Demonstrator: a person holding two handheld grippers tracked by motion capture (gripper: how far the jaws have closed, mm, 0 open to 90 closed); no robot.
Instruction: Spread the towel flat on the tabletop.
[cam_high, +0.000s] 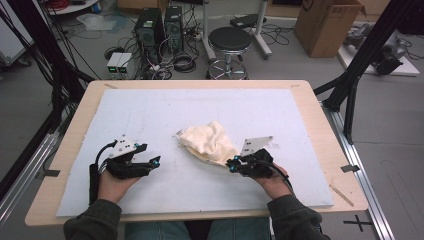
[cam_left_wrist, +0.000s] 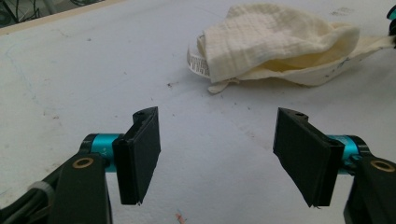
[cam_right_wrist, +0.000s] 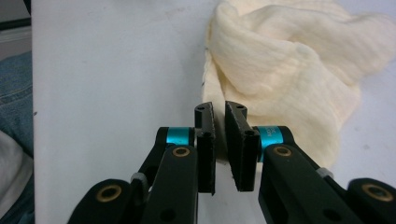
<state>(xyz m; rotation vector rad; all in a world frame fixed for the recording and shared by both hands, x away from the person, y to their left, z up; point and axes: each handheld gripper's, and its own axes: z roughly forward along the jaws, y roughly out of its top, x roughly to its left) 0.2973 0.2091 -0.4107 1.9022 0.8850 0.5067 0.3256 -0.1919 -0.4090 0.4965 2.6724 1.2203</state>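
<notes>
High view: a cream cloth (cam_high: 209, 142) lies crumpled right of centre on the white mat (cam_high: 150, 115) of the table (cam_high: 320, 115); left tool (cam_high: 156, 161) rests well apart from it, right tool (cam_high: 231, 164) at its near edge. A stool (cam_high: 229, 40), computer towers (cam_high: 150, 27) and a cardboard box (cam_high: 325, 25) stand on the floor beyond — none obstructs.

Left gripper view: left tool spread wide over bare mat; the cloth's white label (cam_left_wrist: 197, 64) carries print too small to read.

Right gripper view: right tool (cam_right_wrist: 219, 116) pressed nearly together — pinching the cloth's edge.
</notes>
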